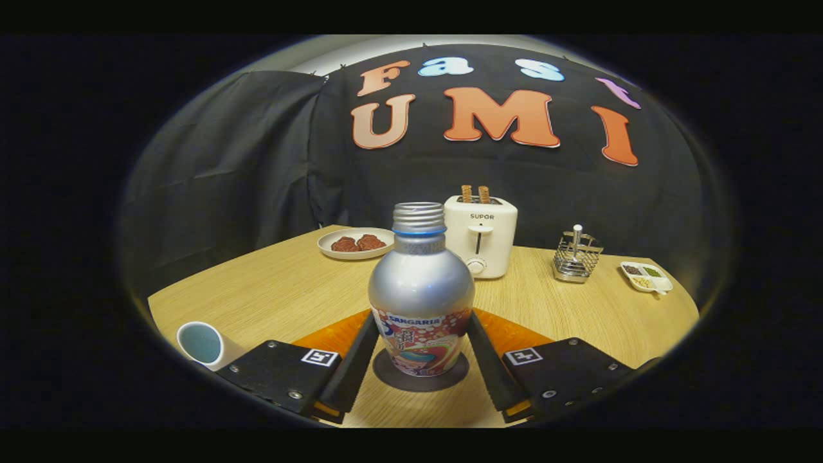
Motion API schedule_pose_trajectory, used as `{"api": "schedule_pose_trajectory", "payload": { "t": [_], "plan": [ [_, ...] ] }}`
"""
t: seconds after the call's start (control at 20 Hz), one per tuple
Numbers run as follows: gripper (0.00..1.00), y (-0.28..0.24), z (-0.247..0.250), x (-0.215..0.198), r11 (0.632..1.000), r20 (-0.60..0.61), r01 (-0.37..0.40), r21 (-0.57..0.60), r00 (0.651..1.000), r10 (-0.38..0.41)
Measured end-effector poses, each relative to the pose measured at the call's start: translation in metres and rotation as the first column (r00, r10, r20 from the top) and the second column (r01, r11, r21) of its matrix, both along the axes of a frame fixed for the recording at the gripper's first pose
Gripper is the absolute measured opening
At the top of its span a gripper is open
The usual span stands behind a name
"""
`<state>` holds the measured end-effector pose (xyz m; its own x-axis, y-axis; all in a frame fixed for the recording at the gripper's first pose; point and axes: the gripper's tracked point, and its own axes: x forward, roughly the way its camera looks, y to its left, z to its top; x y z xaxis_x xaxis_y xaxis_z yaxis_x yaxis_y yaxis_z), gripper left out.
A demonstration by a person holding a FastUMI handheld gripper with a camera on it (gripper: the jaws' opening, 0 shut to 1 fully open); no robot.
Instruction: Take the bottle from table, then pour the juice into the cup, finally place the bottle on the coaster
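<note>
1. Bottle (pixel 421 292) stands upright on the dark round coaster (pixel 421 381), cap off, its threaded neck bare
2. Gripper (pixel 421 357) has its jaws narrowed onto the bottle's lower body, one finger pressing each side, so it is held
3. Cup (pixel 200 343) lies well to the left of the bottle, near the surface (pixel 270 289) edge; I cannot tell whether it holds juice
4. Judging by the bottle resting on the coaster, the pour looks done and placing nearly so
5. What is left, likely: spread the jaws and draw back from the bottle
</note>
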<state>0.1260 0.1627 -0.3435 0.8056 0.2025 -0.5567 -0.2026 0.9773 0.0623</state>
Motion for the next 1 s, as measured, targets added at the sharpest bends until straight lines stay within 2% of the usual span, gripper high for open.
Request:
{"api": "schedule_pose_trajectory", "payload": {
  "t": [0.3, 0.45, 0.65, 0.75, 1.0],
  "plan": [
    [0.86, -0.004, 0.006, -0.001, 1.0, 0.01, 0.006, 0.008, 1.0, -0.006],
    [0.87, -0.006, 0.011, 0.002, 1.0, 0.038, 0.015, 0.019, 0.999, -0.016],
    [0.92, -0.01, 0.022, 0.005, 0.999, 0.077, 0.035, 0.041, 0.996, -0.038],
    [0.94, -0.015, 0.04, 0.007, 0.998, 0.128, 0.052, 0.04, 0.99, -0.057],
    [0.94, -0.039, 0.126, -0.01, 0.995, 0.286, 0.07, 0.068, 0.954, -0.087]
  ]
}}
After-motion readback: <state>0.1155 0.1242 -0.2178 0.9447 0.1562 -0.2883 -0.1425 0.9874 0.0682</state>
